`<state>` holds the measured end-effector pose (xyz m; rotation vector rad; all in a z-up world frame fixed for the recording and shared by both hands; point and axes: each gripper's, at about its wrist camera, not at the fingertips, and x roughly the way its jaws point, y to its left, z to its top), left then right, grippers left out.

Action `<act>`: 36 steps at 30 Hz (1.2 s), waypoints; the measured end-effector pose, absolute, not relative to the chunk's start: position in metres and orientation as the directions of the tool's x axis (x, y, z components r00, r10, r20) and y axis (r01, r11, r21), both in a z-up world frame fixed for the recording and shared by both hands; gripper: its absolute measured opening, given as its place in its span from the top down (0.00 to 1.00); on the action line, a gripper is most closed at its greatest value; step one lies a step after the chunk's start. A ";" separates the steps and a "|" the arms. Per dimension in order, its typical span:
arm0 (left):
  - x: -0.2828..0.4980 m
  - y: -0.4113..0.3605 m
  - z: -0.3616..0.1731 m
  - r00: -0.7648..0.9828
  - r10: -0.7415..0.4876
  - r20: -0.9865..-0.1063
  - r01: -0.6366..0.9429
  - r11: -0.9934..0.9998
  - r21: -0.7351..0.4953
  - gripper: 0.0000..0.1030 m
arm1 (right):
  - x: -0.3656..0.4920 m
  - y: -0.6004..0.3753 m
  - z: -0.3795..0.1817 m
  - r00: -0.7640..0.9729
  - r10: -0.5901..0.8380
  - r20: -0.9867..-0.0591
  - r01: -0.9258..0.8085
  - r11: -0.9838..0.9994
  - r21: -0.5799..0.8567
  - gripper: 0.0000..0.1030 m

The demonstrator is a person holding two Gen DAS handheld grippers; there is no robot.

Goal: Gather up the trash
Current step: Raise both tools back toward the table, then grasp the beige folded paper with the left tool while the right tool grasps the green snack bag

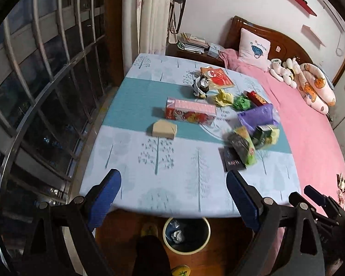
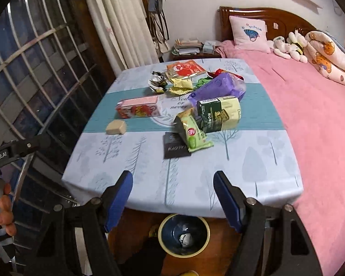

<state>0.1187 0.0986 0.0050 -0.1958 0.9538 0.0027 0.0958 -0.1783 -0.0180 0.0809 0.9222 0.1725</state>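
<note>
While both of our grippers hang above the near edge of the worktop (image 2: 276, 161), nothing lies between their fingers: the left gripper (image 1: 173, 194) has its blue fingers (image 1: 107, 195) spread wide and released, and the right gripper (image 2: 173, 197) likewise stands with its fingers (image 2: 120, 200) apart and bare. We take the green snack packet (image 2: 192, 133) as our landmark, since it is the nearest piece of trash to us. It lies ahead of and beyond the right fingers, slightly to their right, and in the left wrist view the same packet (image 1: 241, 145) sits far off to the right of the left fingers, so we judge the right hand the nearer one for it. Its long axis runs slantwise, from far left to near right, so we expect the fingers would need to close across its narrow width. It rests partly on a dark card (image 2: 174, 147), and touching its far side is a dark green and pale yellow box (image 2: 218, 115). Behind that lies a purple bag (image 2: 220, 87), then crumpled yellow paper (image 2: 182, 84). Well to the left of the packet lie a long pink and red carton (image 2: 138, 109) and a small tan block (image 2: 116, 127). Nearer than the packet, below the worktop's edge, stands the bin (image 2: 184, 219) on the floor, with a crumpled scrap already inside. The packet looks light, crinkly and half flattened.
</note>
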 end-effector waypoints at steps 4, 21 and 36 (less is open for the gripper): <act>0.169 0.107 -0.017 0.533 -0.078 -0.843 -0.090 0.985 -0.148 0.11 | 0.140 -0.178 -0.028 0.576 0.140 -0.805 -0.076 0.990 0.118 0.29; 0.317 0.112 -0.137 0.286 -0.123 -0.950 -0.051 0.988 -0.143 0.11 | 0.265 -0.124 -0.129 0.413 -0.041 -0.910 0.024 0.999 -0.034 0.29; 0.335 0.115 -0.156 0.253 -0.137 -0.958 -0.058 0.986 -0.156 0.11 | 0.281 -0.129 -0.155 0.382 0.025 -0.924 0.043 0.998 0.045 0.41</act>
